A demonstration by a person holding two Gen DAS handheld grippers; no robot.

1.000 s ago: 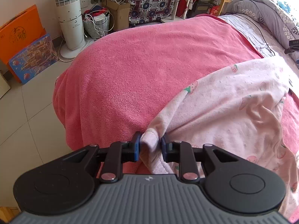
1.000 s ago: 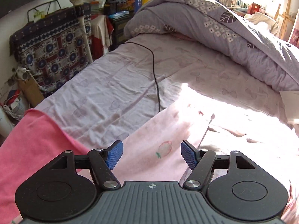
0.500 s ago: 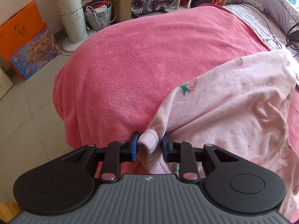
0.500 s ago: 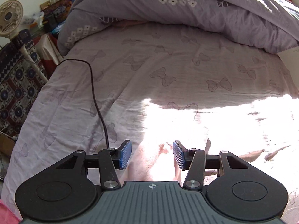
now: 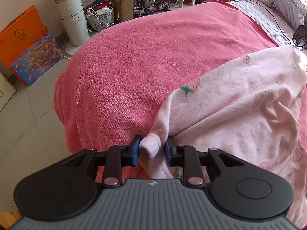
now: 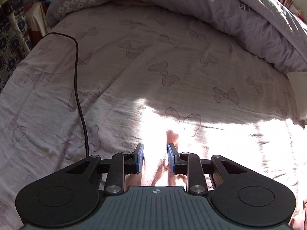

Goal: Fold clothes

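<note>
A pale pink garment with strawberry prints lies rumpled on a pink blanket that covers the bed's foot. My left gripper is shut on a hemmed corner of the garment at the near edge. In the right wrist view my right gripper points down at the bed, its jaws closing. A bunched fold of the same garment, washed out by sunlight, sits between its blue pads and fills the gap.
A lilac sheet with bow prints covers the bed, with a black cable across it and a grey duvet heaped behind. On the floor stand a white tower fan, an orange box and a basket.
The right gripper swung across the bed and down onto the garment's sunlit edge, and its jaws narrowed around a fold. The left gripper kept its hold almost in place.
</note>
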